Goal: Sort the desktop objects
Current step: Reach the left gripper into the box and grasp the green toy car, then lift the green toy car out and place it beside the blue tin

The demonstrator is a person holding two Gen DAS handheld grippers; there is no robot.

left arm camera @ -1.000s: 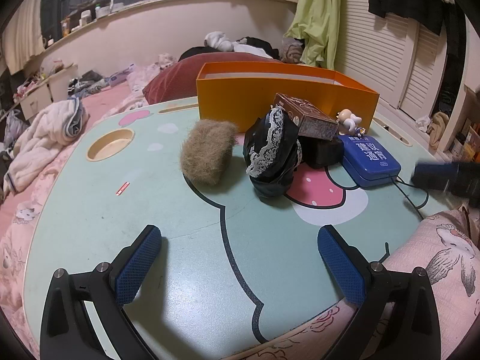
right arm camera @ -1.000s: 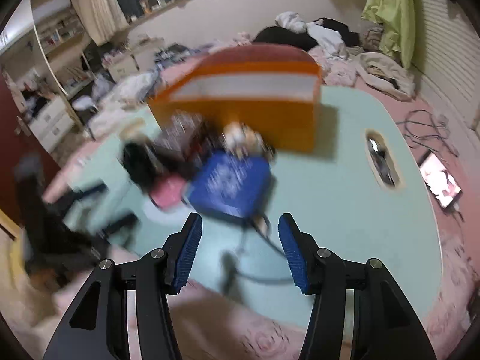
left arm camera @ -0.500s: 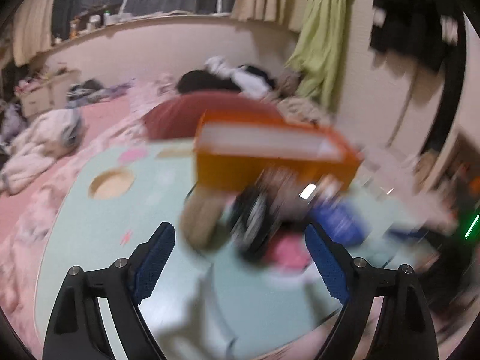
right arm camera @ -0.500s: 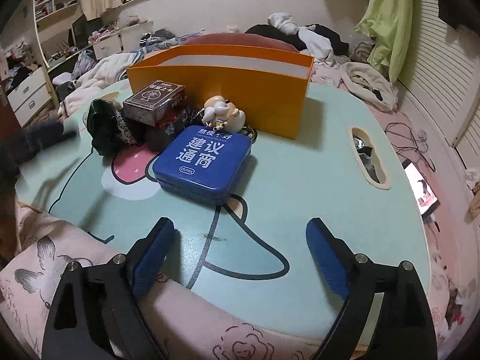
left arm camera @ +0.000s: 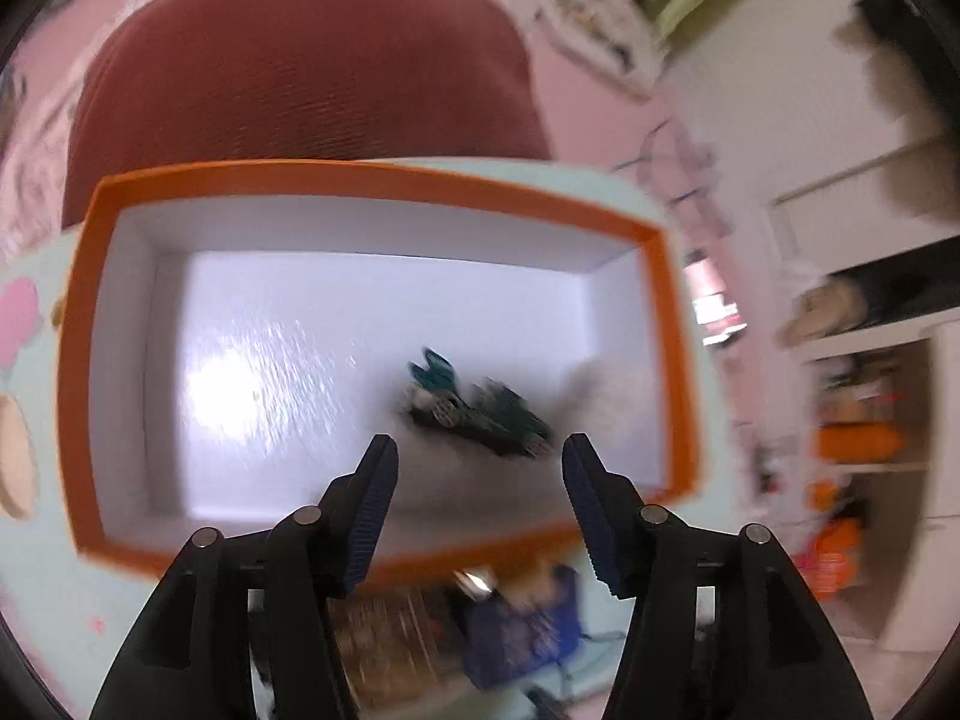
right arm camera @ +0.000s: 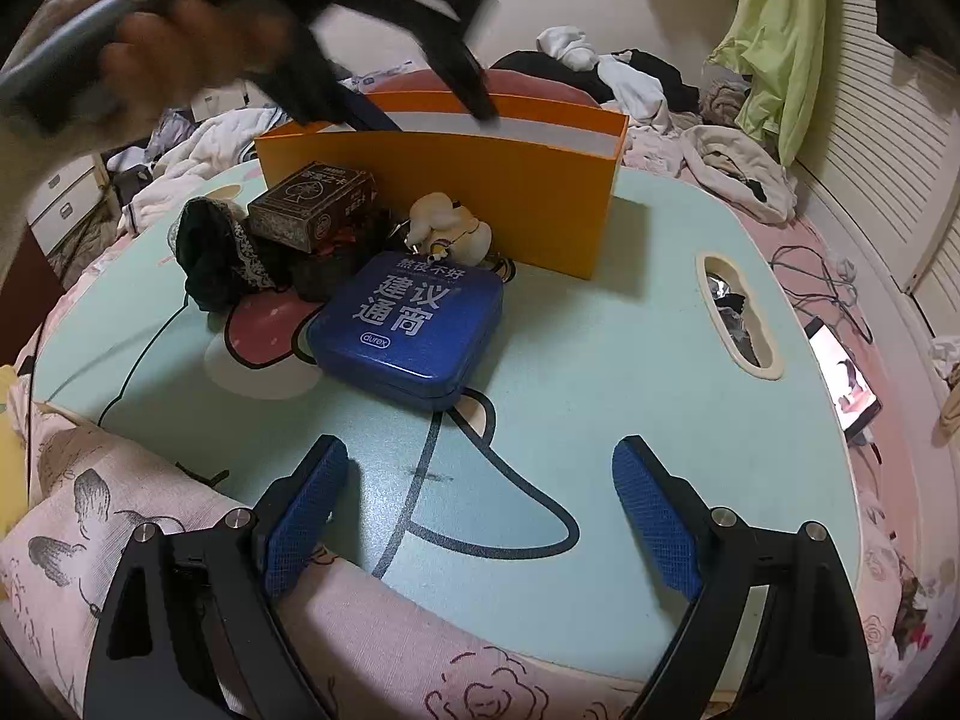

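Observation:
My left gripper (left arm camera: 477,474) is open and hovers above the orange box (left arm camera: 78,312), looking down into its white inside. A small dark green object (left arm camera: 474,411), blurred, lies on the box floor just beyond the fingertips. In the right wrist view the left gripper (right arm camera: 420,84) shows as a blurred black shape over the orange box (right arm camera: 480,180). My right gripper (right arm camera: 480,480) is open and empty, low over the table's near edge. In front of the box lie a blue tin (right arm camera: 414,324), a dark card box (right arm camera: 312,204), a white figurine (right arm camera: 447,228) and black lace cloth (right arm camera: 210,252).
The mint table (right arm camera: 630,330) has an oval slot (right arm camera: 738,318) at the right. A floral cushion (right arm camera: 120,510) lies at the near edge. A red cushion (left arm camera: 300,60) sits behind the box. A phone (right arm camera: 846,378) and cables lie on the bed at right.
My left gripper has risen from the table's near edge to above the orange box, looking down into it. The brown furry object no longer shows on the table. My right gripper stays open.

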